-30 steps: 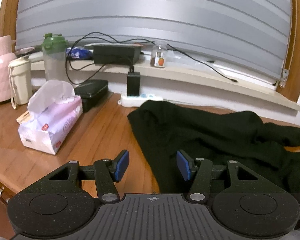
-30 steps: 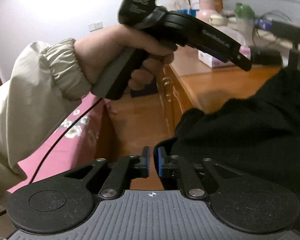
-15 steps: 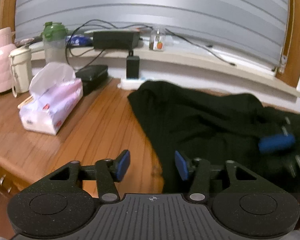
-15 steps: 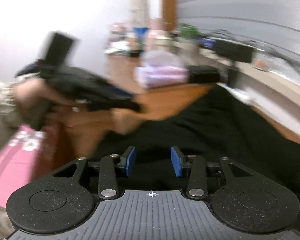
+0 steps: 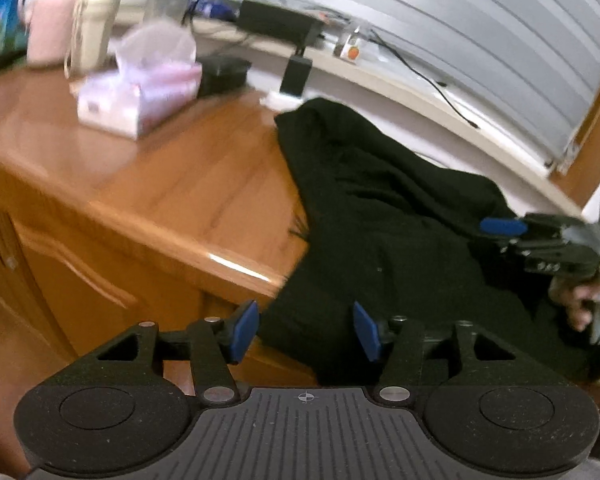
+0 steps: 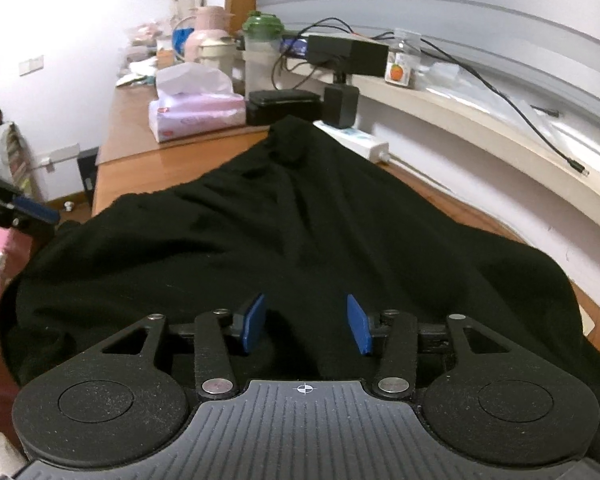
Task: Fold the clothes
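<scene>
One black garment lies spread and rumpled on the wooden desk, its near edge draped over the desk front. Its long axis runs from the far tip beside the white power strip toward the near overhang. The right gripper points along that axis, cloth directly below and ahead of the fingers. Its jaws have just been opening; they stand moderately apart, and no fold sits between the pads. The left gripper faces the hanging edge at the desk corner. Its jaws have reopened to a medium gap, with fabric ahead but not pinched. Judgement: the left gripper is nearer the overhanging hem; the right is nearer the body of the cloth.

The left wrist view shows the desk front and the overhang. Only the right wrist view shows the garment's full spread, with the tissue pack well clear.
</scene>
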`<action>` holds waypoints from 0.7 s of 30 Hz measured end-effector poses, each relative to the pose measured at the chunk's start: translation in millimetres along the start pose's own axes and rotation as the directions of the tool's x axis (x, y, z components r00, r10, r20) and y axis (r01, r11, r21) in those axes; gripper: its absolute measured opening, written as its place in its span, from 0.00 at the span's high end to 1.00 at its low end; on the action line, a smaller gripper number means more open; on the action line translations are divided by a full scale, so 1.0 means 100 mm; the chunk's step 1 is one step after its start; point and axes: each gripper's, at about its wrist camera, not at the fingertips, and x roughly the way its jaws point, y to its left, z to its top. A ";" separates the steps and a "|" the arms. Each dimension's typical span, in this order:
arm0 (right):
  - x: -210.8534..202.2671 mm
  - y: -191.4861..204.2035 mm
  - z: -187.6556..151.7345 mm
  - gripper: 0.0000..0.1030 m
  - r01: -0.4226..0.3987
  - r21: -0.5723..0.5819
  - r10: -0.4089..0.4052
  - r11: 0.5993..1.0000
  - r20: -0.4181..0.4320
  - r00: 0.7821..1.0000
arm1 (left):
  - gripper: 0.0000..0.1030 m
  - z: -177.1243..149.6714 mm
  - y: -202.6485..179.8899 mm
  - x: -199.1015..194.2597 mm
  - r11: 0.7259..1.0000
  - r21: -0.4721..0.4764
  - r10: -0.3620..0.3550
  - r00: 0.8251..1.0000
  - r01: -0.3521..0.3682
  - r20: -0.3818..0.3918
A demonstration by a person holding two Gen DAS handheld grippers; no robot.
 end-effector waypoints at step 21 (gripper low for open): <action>-0.39 -0.35 -0.01 0.45 0.017 0.049 -0.020 0.999 0.054 0.998 | 0.87 0.10 0.44 -0.53 0.990 0.011 0.137 0.987 -0.138 0.085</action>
